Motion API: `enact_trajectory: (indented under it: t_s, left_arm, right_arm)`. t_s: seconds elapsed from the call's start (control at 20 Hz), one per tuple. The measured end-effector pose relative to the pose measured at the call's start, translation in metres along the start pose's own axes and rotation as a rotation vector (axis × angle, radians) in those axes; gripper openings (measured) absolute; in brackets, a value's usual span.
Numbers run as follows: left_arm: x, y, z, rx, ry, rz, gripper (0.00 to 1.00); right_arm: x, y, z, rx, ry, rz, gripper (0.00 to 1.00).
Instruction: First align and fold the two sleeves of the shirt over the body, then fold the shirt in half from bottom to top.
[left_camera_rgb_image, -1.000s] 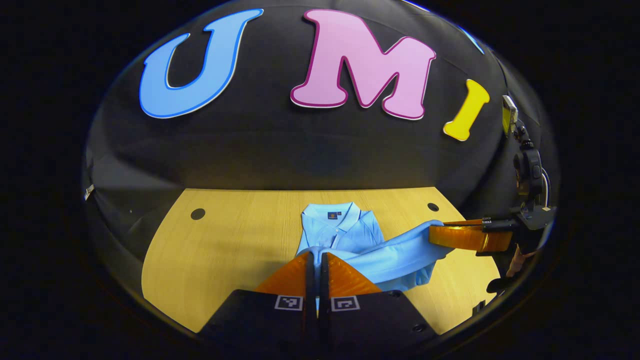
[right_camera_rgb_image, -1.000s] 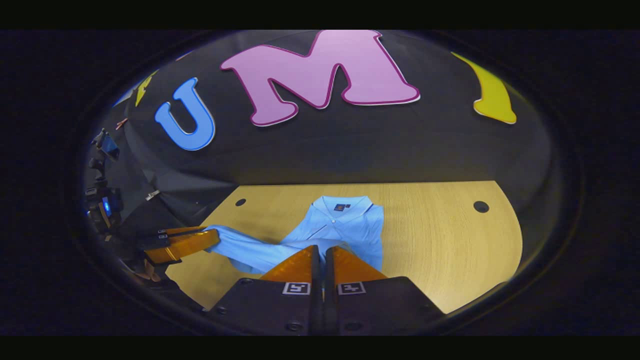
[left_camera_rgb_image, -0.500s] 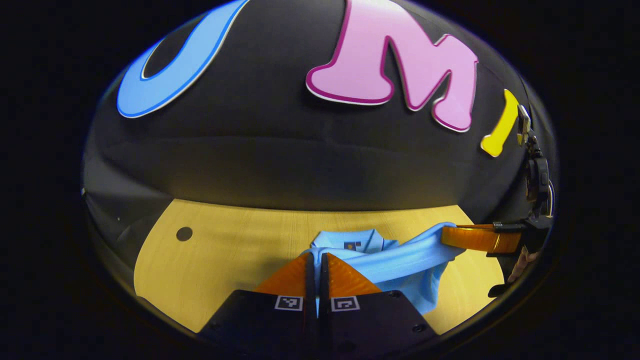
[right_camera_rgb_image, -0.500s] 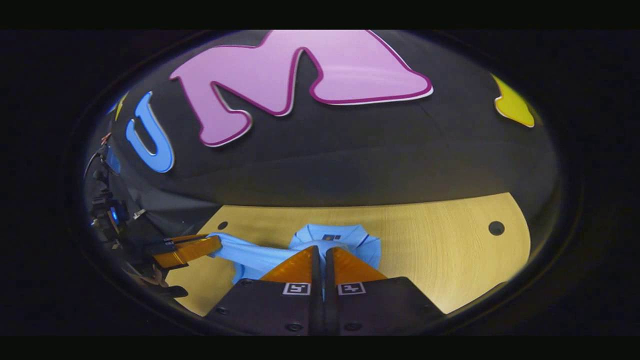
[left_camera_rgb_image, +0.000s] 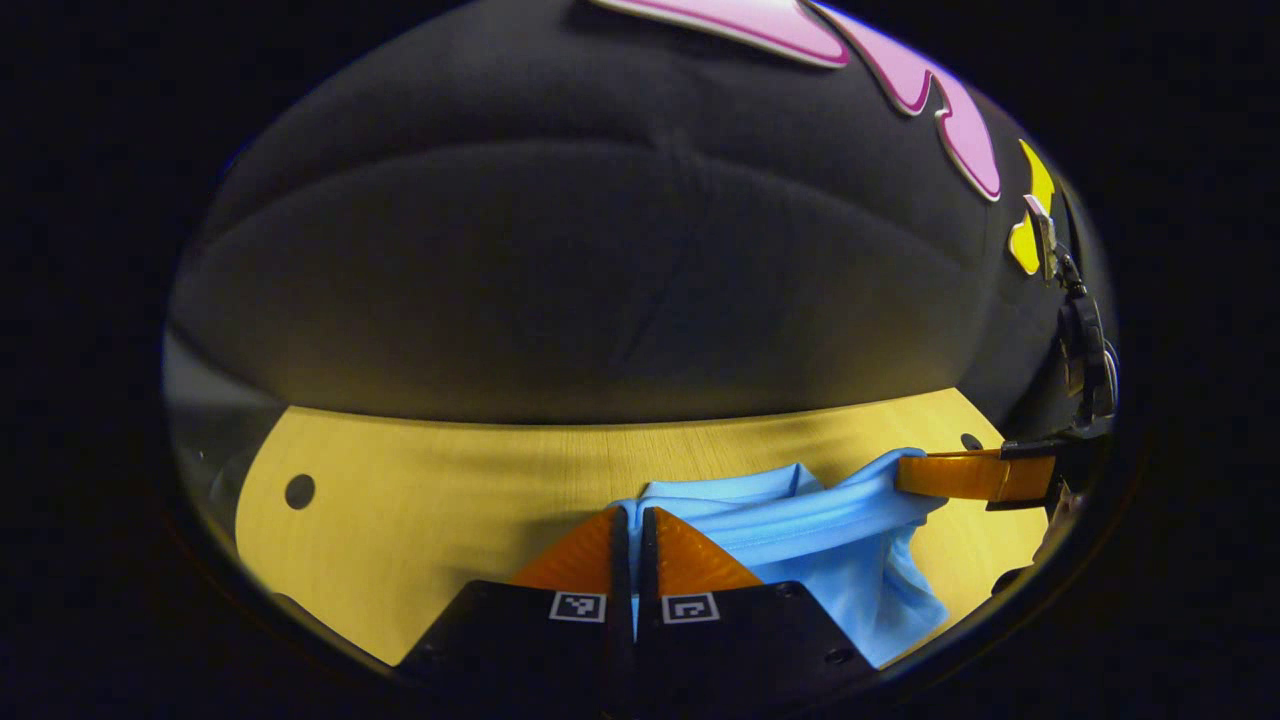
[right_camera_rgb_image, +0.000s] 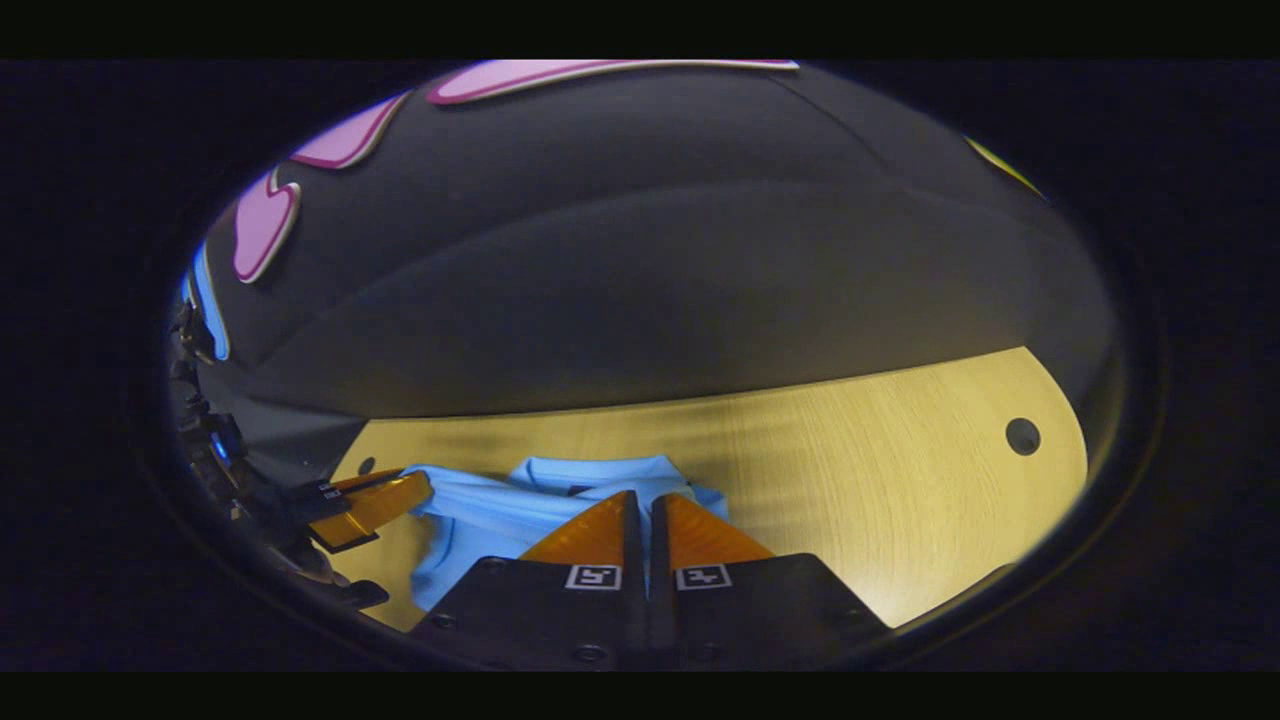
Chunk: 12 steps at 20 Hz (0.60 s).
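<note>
A pale wood-grain counter (left_camera_rgb_image: 450, 480) is seen against the black cloth wall (left_camera_rgb_image: 600, 250), whose fabric is creased in broad folds. Round dark holes (right_camera_rgb_image: 1022, 436) are set near the counter's far corners. Its surface is lit warmly, more brightly toward the right.

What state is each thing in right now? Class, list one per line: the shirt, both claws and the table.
Shirt: hem lifted off the table and stretched between both claws, collar end lying on the table.
Left claw: shut on the shirt's hem.
Right claw: shut on the shirt's hem.
Table: bare wood apart from the shirt.
</note>
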<state>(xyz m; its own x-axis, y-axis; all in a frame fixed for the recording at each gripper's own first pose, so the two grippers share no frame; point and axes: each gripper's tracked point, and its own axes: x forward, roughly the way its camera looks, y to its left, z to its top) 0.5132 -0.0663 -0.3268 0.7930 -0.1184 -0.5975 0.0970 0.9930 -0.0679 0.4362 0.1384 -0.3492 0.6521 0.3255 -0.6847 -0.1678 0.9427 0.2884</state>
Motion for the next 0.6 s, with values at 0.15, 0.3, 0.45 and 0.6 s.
enact_trajectory:
  t_s: [0.15,0.3,0.45,0.6]
  left_arm:
    - [0.016,0.004,-0.006,0.017,-0.013,0.039,0.10]
    - [0.014,0.012,-0.007,0.051,-0.002,0.086,0.26]
    - [0.002,0.011,-0.002,0.052,-0.022,0.074,0.57]
    - [-0.034,-0.001,0.006,0.012,-0.058,0.031,0.99]
  right_arm:
    - [0.009,-0.006,-0.007,-0.017,-0.003,-0.008,0.01]
    - [0.010,-0.016,-0.007,-0.043,-0.019,-0.052,0.10]
    - [-0.007,-0.022,-0.007,-0.063,-0.050,-0.075,0.33]
    - [-0.034,-0.024,-0.006,-0.065,-0.103,-0.097,0.83]
